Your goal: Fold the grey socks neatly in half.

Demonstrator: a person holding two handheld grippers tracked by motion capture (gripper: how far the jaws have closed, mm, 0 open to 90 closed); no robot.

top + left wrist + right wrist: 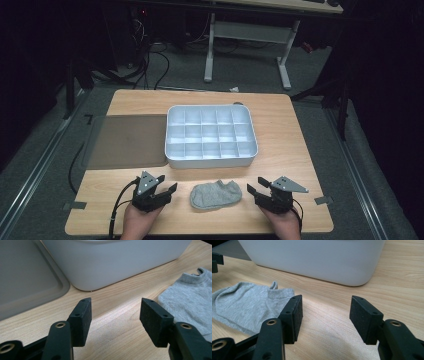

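Both black two-jaw grippers, left (pixel 162 189) and right (pixel 259 190), rest wide open and empty at eight and four o'clock, flanking the flat grey ankle sock (pixel 216 195) at six, seemingly poised to grasp it, the white compartmented plastic tray (pixel 210 161) just beyond.

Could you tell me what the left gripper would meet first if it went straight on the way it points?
Probably the near wall of the white plastic compartment tray; the open left gripper has bare wooden table ahead before it.

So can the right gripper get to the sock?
Probably yes. The right gripper is open beside the sock, with just bare table between them.
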